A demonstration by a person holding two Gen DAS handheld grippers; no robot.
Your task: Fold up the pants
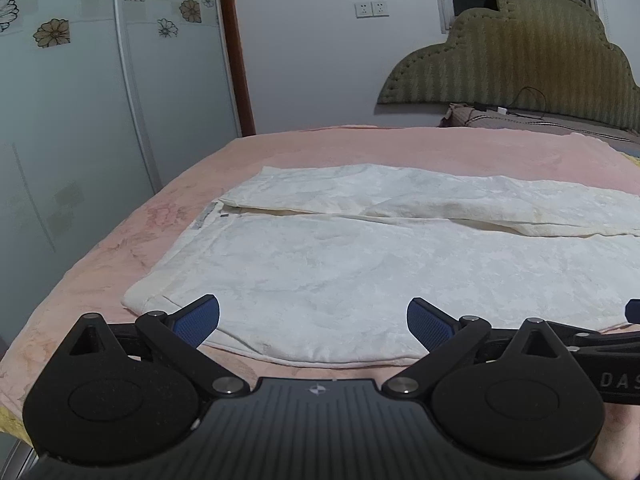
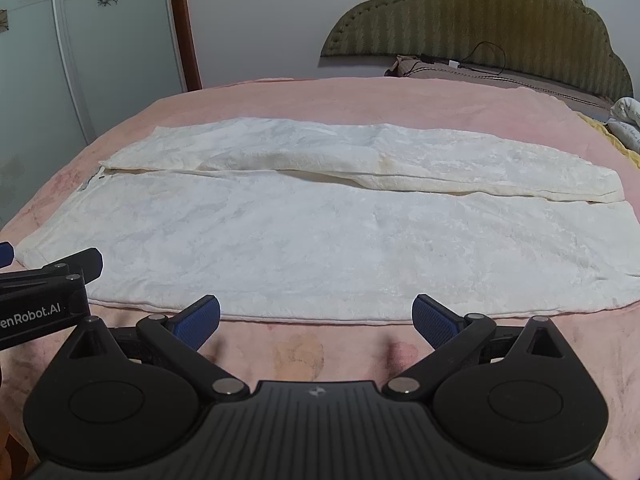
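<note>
White pants (image 1: 340, 264) lie flat on a pink bed cover (image 1: 100, 264), waistband to the left, the two legs stretching right side by side. My left gripper (image 1: 313, 320) is open, hovering over the near hem at the waist end, nothing between its blue pads. In the right wrist view the same pants (image 2: 320, 232) fill the middle of the bed cover (image 2: 304, 356). My right gripper (image 2: 316, 318) is open just short of the near edge. The left gripper's finger (image 2: 86, 266) shows at the left edge there.
A padded olive headboard (image 1: 520, 56) and a pillow with a cable (image 2: 460, 66) stand at the far right. A flowered wardrobe door (image 1: 80, 100) runs along the left. Crumpled bedding (image 2: 628, 124) lies at the right edge. The bed's left edge drops off near the waistband.
</note>
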